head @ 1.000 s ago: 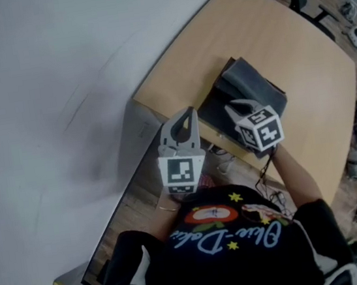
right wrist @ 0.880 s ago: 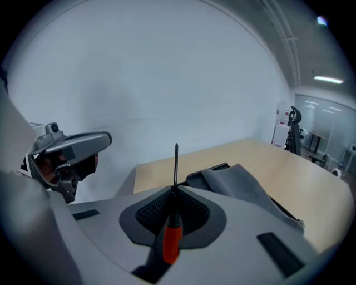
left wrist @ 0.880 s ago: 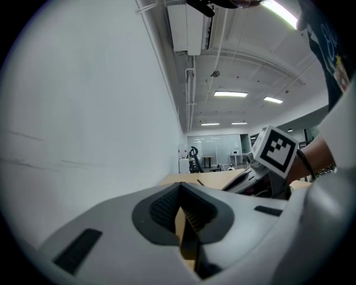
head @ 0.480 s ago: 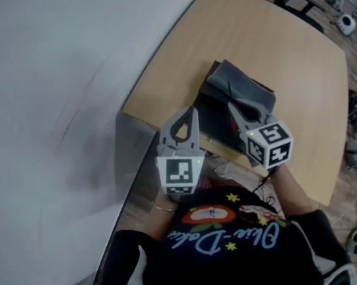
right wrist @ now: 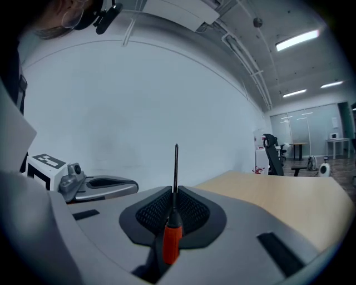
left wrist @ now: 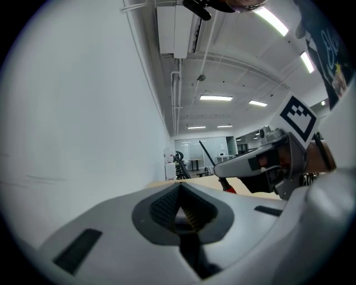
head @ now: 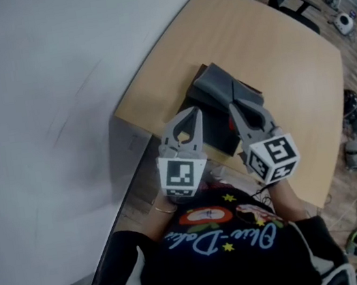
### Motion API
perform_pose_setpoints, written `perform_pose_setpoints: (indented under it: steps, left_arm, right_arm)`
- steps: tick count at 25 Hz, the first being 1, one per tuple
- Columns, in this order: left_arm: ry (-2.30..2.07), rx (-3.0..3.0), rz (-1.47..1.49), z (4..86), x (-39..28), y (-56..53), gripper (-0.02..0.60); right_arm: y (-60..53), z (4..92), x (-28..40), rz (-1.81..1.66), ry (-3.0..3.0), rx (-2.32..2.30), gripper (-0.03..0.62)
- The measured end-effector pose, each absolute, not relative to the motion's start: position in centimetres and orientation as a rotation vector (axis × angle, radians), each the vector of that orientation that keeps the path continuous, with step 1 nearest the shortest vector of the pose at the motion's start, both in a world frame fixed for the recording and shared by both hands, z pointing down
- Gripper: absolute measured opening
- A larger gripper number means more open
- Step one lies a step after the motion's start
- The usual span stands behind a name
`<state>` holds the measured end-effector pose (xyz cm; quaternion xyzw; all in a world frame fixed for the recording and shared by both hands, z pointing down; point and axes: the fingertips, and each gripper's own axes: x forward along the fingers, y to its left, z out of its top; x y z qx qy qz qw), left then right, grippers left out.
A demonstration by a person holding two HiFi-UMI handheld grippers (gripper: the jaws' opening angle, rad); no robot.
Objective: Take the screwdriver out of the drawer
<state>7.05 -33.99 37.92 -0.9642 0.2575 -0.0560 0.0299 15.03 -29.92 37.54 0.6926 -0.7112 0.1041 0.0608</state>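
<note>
Fingers (right wrist: 239,222) of our right gripper (right wrist: 176,193) are closed on the screwdriver (right wrist: 174,212). They pinch it where the orange handle (right wrist: 171,245) meets the thin dark shaft (right wrist: 176,167). The handle lies back in the hollow between the jaws, and the shaft runs straight out past the fingertips into open air, touching nothing.

Our left gripper (left wrist: 179,188) has its jaws brought together with nothing between them. It is held just beside the right one, the two side by side and apart.

From the head view, both grippers hang over the near edge of the table (head: 277,45), tips aimed at the dark drawer box (head: 218,88). The screwdriver is outside that box, up in the right gripper, with its tip over the box's near side.

The box sits close to the table's near edge and near the corner by the white wall (head: 36,66). That wall closes off our left side. Beyond the box and to its right the tabletop runs broad and bare out to its far and right edges, so the free room lies there. The black front part of the box reaches almost to the near edge, between the two grippers. We cannot see into the box from any view, so we cannot tell what it holds.
</note>
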Motion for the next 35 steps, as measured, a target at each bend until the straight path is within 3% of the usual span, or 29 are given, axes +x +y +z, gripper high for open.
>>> perform_pose_setpoints:
  steps: [35]
  left_arm:
    - [0.839,-2.969,-0.172,37.9,6.4,-33.3,0.000]
  right_arm:
    - [-29.1,36.7,14.6,0.268,-2.175,2.076,0.031]
